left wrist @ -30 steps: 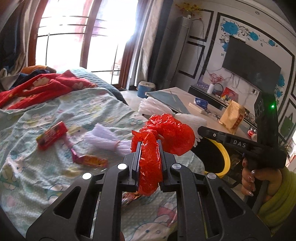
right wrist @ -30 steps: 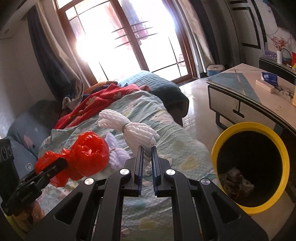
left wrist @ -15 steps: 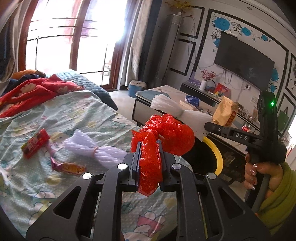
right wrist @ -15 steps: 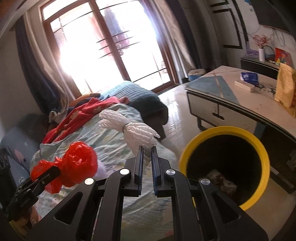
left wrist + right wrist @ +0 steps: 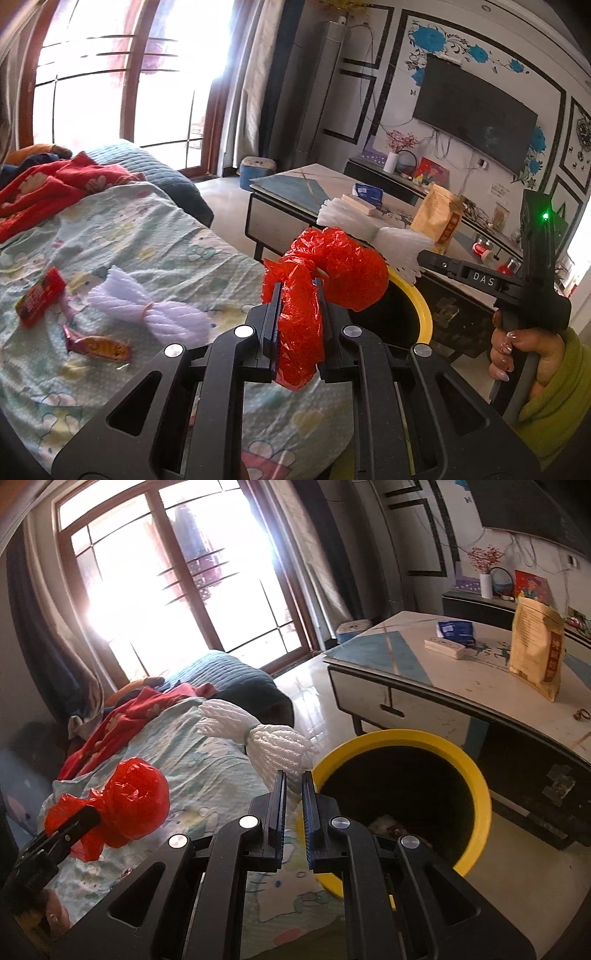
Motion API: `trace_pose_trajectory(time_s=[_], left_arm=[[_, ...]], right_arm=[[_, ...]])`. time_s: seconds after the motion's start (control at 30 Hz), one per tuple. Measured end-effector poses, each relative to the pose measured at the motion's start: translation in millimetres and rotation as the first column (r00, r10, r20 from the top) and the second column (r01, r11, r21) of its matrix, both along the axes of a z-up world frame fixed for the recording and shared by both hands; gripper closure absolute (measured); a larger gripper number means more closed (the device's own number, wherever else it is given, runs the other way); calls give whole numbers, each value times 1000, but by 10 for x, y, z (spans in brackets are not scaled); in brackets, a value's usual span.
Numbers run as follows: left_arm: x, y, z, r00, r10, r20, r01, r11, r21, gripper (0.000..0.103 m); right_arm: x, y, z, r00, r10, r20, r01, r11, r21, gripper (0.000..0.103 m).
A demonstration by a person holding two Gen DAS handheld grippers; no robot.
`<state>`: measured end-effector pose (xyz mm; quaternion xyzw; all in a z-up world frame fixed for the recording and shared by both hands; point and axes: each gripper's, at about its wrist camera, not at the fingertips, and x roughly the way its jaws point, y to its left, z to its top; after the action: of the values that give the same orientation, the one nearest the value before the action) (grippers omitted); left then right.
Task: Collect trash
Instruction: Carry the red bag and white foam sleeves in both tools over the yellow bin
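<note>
Both pairs of fingers are clamped on trash: a red plastic bag (image 5: 314, 295) is pinched by the left gripper (image 5: 297, 314), a white foam net (image 5: 273, 746) by the right gripper (image 5: 293, 805), held just beside the yellow-rimmed bin (image 5: 476, 771). A purple foam net (image 5: 147, 314) and wrappers (image 5: 98, 345) are left on the patterned bedsheet (image 5: 166, 251); a low table (image 5: 461, 686) is seen behind the bin.

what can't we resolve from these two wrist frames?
- Yellow bin contents: right wrist view, dark interior and the right gripper cover most; only scraps show.
- Bin in the left wrist view: mostly behind the red plastic bag and the left gripper.
- Wrappers on the bed: print blurred, unreadable.
- White foam net: lower end hidden between the right gripper's fingers.
</note>
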<state>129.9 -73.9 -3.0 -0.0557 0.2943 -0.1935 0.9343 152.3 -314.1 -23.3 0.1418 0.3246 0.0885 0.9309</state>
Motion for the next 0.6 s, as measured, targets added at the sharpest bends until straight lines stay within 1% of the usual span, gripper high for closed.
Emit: trace_pose_trajectory(time_s=[0.27,0.43,0.6], left_arm=[[102,-214,-22,999,-38,-2,38,999,11,94],[165,-371,-74,998,-68,-9,68,997,23,94],[223,-554,-152,995,-98,-27,99,995,27,94]], right_arm=[[1,-316,-75,996,-90,-22,90,996,11,94],[35,-480,-155,987,-149,-52,150,989,13,94],[83,-600,-229,979,-187,-82,188,982,12,94]])
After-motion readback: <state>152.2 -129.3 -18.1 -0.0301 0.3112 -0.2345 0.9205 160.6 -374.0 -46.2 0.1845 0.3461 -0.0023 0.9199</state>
